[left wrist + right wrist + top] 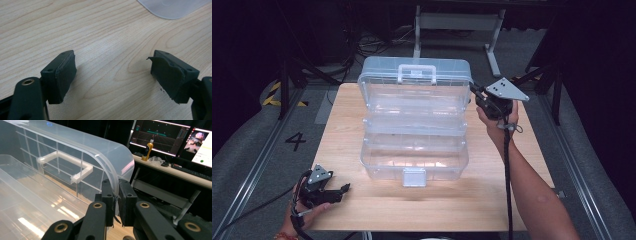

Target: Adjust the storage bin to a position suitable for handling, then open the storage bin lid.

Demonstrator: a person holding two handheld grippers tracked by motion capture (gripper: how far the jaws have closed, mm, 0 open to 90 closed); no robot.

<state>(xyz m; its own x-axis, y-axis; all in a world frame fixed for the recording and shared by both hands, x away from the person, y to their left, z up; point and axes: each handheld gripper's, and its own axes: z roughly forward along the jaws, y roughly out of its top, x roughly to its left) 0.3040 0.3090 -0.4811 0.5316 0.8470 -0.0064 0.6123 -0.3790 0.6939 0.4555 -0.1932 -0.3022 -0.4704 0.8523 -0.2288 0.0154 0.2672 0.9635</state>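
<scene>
Lid [75, 152] of clear box [414, 150] pinched tight by right gripper [115, 195]; left gripper [112, 75] wide apart, nothing inside, over table [105, 32].

A clear plastic, rectangular storage box [414, 122] with fold-out tiers is seen at the centre of the high view, on the tabletop [342, 150]. It is opened: the ribbed lid [414, 75], bearing a white handle [416, 73], is stood up at the far side. A white latch [414, 177] is seen on the near wall. The lid's right rim is pinched.
</scene>
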